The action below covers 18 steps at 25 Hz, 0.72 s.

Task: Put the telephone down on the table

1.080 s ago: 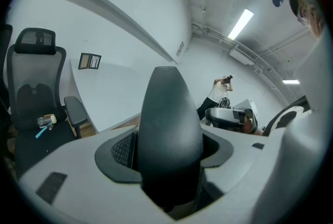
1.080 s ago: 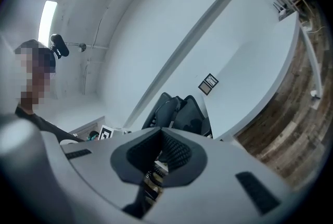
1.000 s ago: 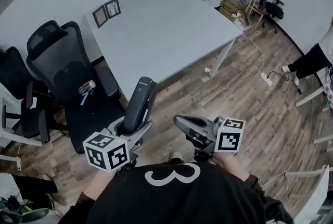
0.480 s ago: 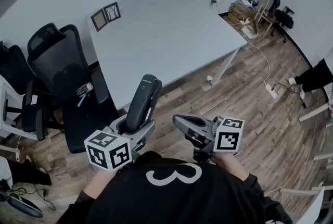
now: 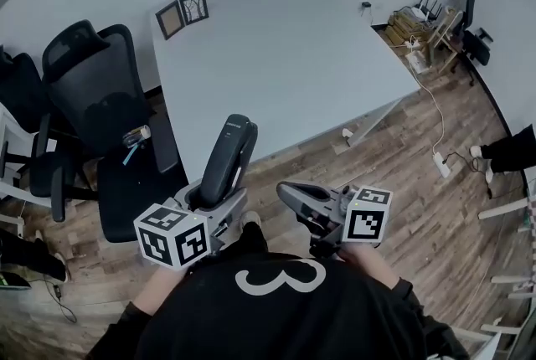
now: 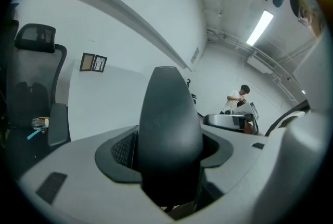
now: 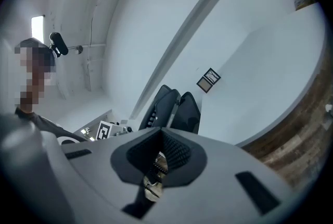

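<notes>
My left gripper (image 5: pixel 209 201) clamps the telephone (image 5: pixel 228 156), long axis aimed at one o'clock; the table (image 5: pixel 285 48) lies ahead at twelve. My right gripper (image 5: pixel 289 198) is closed, empty.

**A:** What differs from a second ago?

**B:** In the head view the table (image 5: pixel 285 57) is larger and nearer. Its near edge now lies lower in the picture, so more of the telephone (image 5: pixel 226 157) shows against the tabletop.

**A:** And around it?

**B:** The office chair (image 5: pixel 100 90) sits further left. The power strip (image 5: pixel 440 164) on the floor is lower and further right. The person standing at the right (image 5: pixel 512 151) has slipped toward the edge, and now only a dark leg and a shoe show.
</notes>
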Each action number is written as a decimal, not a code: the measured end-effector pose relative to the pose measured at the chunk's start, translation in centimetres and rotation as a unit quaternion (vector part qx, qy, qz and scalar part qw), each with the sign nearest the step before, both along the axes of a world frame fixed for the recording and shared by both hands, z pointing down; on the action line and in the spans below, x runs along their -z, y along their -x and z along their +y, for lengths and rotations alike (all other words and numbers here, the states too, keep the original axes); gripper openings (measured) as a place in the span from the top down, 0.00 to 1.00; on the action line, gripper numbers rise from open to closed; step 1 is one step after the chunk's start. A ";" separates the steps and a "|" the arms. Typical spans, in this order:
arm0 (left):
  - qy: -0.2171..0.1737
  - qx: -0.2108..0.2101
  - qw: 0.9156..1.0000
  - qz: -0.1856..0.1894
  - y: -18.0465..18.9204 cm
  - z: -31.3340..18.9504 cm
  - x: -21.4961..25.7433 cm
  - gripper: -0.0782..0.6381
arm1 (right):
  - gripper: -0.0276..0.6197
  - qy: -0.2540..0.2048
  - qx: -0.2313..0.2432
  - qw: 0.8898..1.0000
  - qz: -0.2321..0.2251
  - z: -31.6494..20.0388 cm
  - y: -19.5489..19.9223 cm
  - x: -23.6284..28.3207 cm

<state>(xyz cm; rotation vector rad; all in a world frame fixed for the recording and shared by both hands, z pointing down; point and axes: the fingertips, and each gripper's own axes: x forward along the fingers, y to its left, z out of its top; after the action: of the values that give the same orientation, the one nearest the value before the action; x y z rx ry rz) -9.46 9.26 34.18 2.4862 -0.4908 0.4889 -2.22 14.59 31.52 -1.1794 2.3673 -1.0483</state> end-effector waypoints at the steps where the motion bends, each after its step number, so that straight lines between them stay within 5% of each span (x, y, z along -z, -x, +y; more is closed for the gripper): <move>1: 0.002 0.002 1.000 0.000 -0.3 -0.9 -0.1 0.49 | 0.94 0.003 0.002 1.000 0.001 -1.1 -0.4 -0.1; 13: 0.024 0.034 0.999 -0.016 -2.2 -15.6 -2.0 0.49 | 0.94 0.028 0.032 0.999 -0.004 -17.2 -3.1 -1.3; 18: 0.023 0.044 0.998 -0.024 -2.5 -17.9 -3.1 0.49 | 0.94 0.025 0.045 0.999 0.001 -19.6 -3.6 -1.3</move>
<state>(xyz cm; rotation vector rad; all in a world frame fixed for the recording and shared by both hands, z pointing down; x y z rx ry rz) -7.00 -8.63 37.23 2.4020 -0.5987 0.5202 1.34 -5.05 32.84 -1.1002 2.4287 -1.1430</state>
